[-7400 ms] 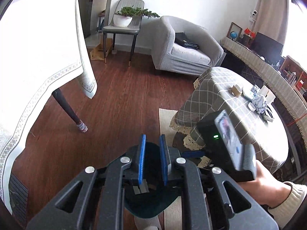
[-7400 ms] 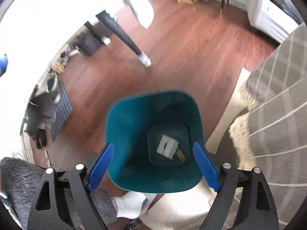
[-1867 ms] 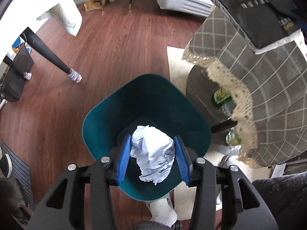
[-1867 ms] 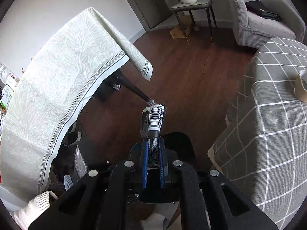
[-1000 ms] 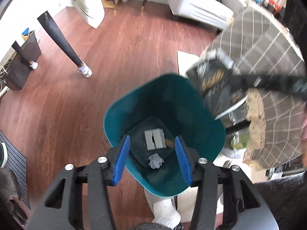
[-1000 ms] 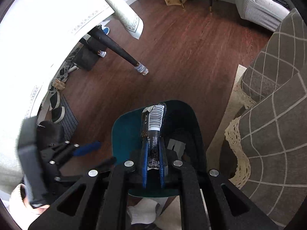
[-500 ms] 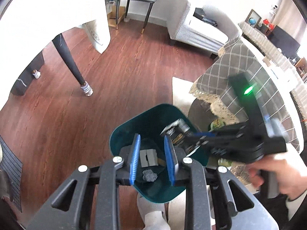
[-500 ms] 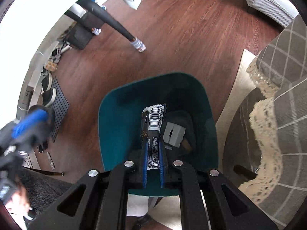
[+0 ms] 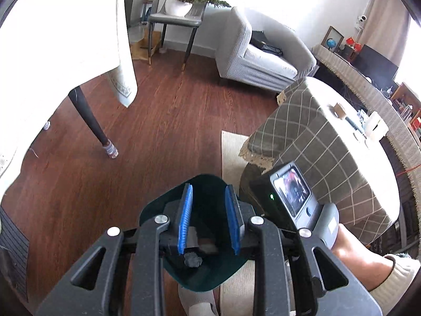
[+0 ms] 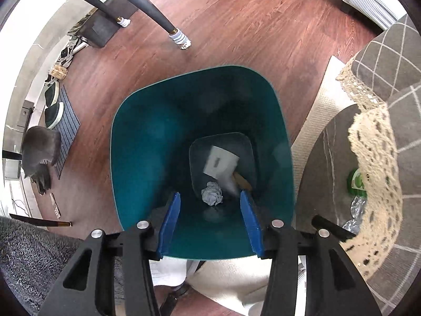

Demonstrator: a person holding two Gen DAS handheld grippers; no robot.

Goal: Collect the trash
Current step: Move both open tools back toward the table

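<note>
Here, the right tool point(image 10: 210, 223) hangs directly above a teal bin point(image 10: 147, 144) that stands on the wooden floor point(image 10: 236, 26), its blue fingers point(image 10: 169, 223) spread wide apart with nothing between them. At the bottom of the bin lie a crumpled paper ball point(image 10: 212, 197), a flat white packet point(image 10: 221, 162) and a tan scrap point(image 10: 243, 180), the ball just beside the packet's lower corner. In the left wrist view, the left tool point(image 9: 209, 222) is likewise parted and empty, held over the near rim of the same bin point(image 9: 210, 273); the paper ball point(image 9: 192, 259) shows dark between its fingers point(image 9: 185, 221). To its right, the person's right hand point(image 9: 352, 260) holds the other tool's body. A counter point(image 9: 323, 144) draped in a checked cloth with a lace hem stands just beside the bin.
</note>
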